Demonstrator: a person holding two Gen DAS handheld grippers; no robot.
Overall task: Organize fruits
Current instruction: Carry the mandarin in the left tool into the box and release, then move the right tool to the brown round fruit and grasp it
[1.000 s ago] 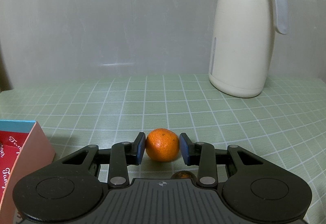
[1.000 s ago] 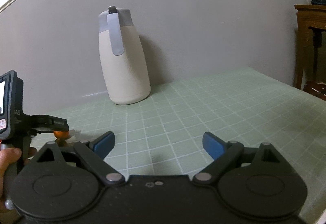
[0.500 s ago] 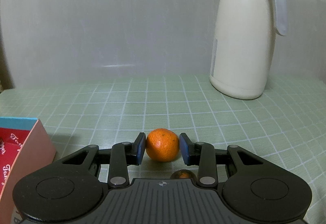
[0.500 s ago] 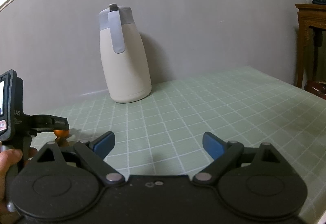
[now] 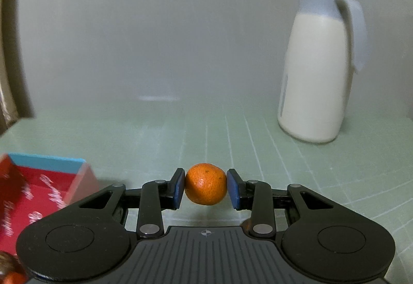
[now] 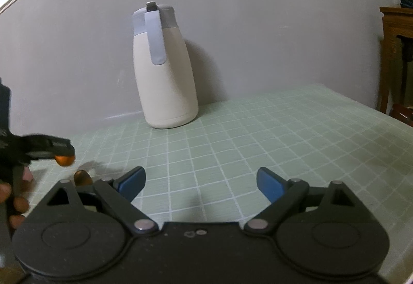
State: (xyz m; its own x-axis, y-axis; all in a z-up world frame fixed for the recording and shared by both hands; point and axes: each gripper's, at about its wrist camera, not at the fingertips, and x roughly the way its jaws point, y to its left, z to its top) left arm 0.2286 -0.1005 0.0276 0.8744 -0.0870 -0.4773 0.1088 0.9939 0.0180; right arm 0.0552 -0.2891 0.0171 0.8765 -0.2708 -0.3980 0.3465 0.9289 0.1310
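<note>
1. Only the left wrist view shows the red box [image 5: 38, 196], low left.
2. The left gripper [image 5: 206, 188] pinches a tangerine [image 5: 206, 188], seemingly lifted off the table [image 5: 155, 144].
3. The right wrist view alone shows the right gripper [image 6: 200, 184], spread and empty.
4. The jug [image 6: 165, 72] stands behind.
</note>
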